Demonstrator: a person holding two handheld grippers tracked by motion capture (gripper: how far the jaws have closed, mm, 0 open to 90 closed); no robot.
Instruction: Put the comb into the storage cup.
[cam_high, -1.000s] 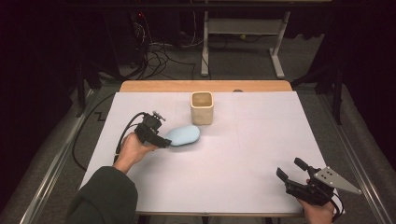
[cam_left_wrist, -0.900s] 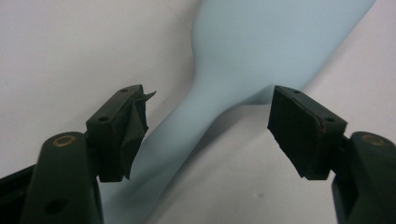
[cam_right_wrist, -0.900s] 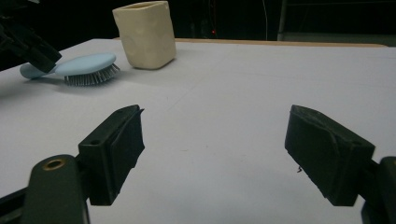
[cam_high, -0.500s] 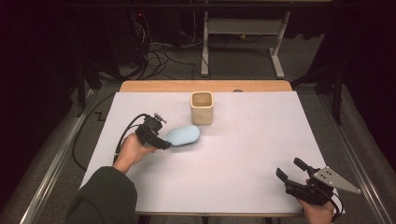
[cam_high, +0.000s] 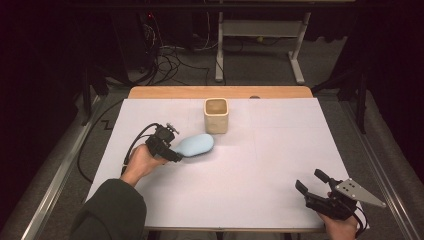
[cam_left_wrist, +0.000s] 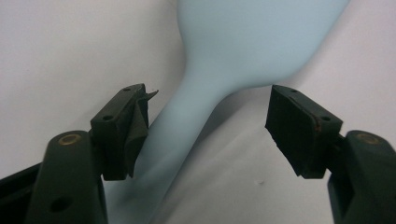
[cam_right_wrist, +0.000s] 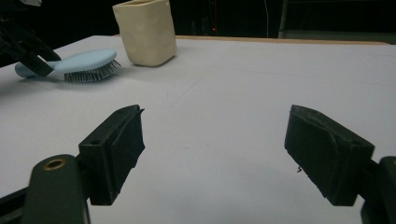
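A light-blue hairbrush (cam_high: 196, 144) lies bristles down on the white table sheet (cam_high: 240, 175), left of centre. My left gripper (cam_high: 174, 153) sits at its handle end. In the left gripper view the handle (cam_left_wrist: 187, 121) runs between the jaws of the left gripper (cam_left_wrist: 208, 133). The jaws have just been closing a little but still stand wide: the left pad is close beside the handle and the right pad is well clear of it. My right gripper (cam_high: 311, 183) rests near the front right corner, open and holding nothing (cam_right_wrist: 215, 149).
A cream square cup (cam_high: 216, 115) stands upright just beyond the brush head, and is also seen in the right gripper view (cam_right_wrist: 145, 31). A wooden strip (cam_high: 220, 92) edges the far side of the table. Cables and a metal stand are on the floor behind.
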